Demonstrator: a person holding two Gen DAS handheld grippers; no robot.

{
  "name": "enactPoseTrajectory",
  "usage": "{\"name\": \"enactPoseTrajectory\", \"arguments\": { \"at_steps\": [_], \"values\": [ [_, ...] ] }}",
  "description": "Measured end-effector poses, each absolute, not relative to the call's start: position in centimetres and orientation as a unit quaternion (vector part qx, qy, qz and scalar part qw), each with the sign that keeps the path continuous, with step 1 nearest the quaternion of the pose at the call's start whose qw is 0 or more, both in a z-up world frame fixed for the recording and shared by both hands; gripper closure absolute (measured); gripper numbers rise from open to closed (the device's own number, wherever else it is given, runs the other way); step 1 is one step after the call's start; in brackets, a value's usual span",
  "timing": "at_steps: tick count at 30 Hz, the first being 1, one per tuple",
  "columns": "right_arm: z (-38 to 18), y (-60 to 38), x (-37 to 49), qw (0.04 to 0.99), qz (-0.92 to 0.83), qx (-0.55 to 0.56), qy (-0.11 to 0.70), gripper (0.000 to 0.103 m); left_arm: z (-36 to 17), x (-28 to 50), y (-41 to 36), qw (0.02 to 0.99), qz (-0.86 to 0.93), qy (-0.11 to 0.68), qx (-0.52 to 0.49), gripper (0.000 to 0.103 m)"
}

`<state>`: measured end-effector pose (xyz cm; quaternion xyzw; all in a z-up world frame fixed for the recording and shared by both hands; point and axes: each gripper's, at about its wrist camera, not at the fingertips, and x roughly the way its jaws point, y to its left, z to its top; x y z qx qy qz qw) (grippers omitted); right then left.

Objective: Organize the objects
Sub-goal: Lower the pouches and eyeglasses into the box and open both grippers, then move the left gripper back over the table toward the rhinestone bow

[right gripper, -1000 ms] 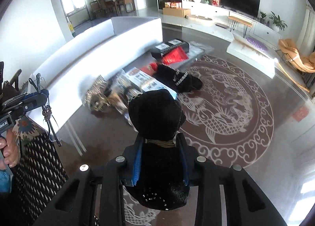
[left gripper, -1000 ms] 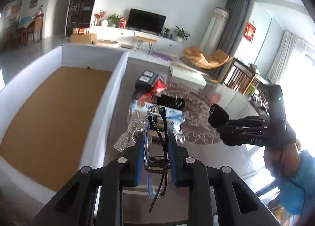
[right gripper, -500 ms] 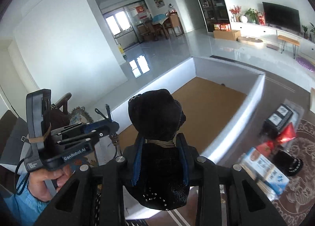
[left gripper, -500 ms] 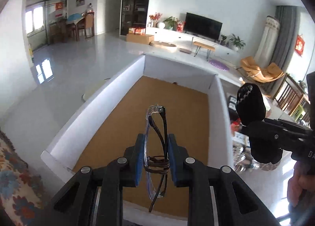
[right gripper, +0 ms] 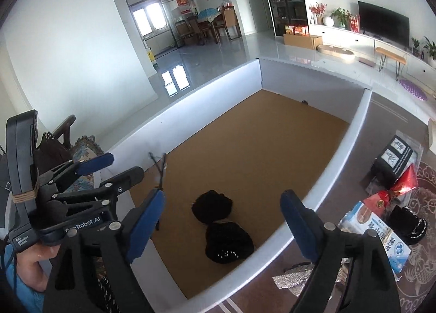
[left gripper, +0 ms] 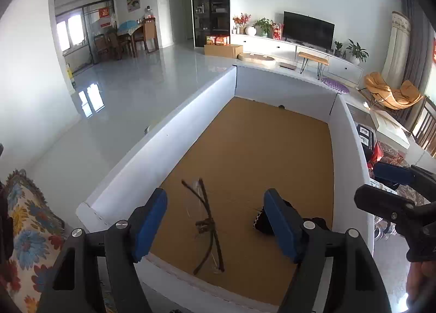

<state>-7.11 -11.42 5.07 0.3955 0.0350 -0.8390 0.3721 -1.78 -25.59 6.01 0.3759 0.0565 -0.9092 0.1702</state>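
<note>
A home living room: television [left gripper: 308,28] on a white cabinet [left gripper: 299,50], lounge chair [left gripper: 392,93], dining table [left gripper: 130,32].

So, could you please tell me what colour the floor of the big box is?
The box floor is tan cardboard brown inside white walls, clearest in the right wrist view.

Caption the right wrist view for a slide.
Right tongs, just opened, above black hat lying in box beside glasses.

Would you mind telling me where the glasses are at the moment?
The glasses lie on the brown floor of the white box, near its front-left corner, in line with the open left gripper; the black fuzzy item lies just to their right.
</note>
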Motion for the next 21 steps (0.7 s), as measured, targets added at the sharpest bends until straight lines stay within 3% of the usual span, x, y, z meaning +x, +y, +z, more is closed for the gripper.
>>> {"name": "enactPoseTrajectory", "arguments": {
  "at_steps": [6,21],
  "values": [
    [4.4,-5.4,-6.5,0.331,-0.86,0.387,0.039,0.01,7.2,-1.2,-24.0,0.164,-0.916,0.045,0.363,0.03],
    [-5.4,14.6,-4.0,0.154,-0.867,0.467,0.074,0.01,10.8,1.0,-18.3,0.13,-0.938,0.011,0.322,0.025]
  ]
}}
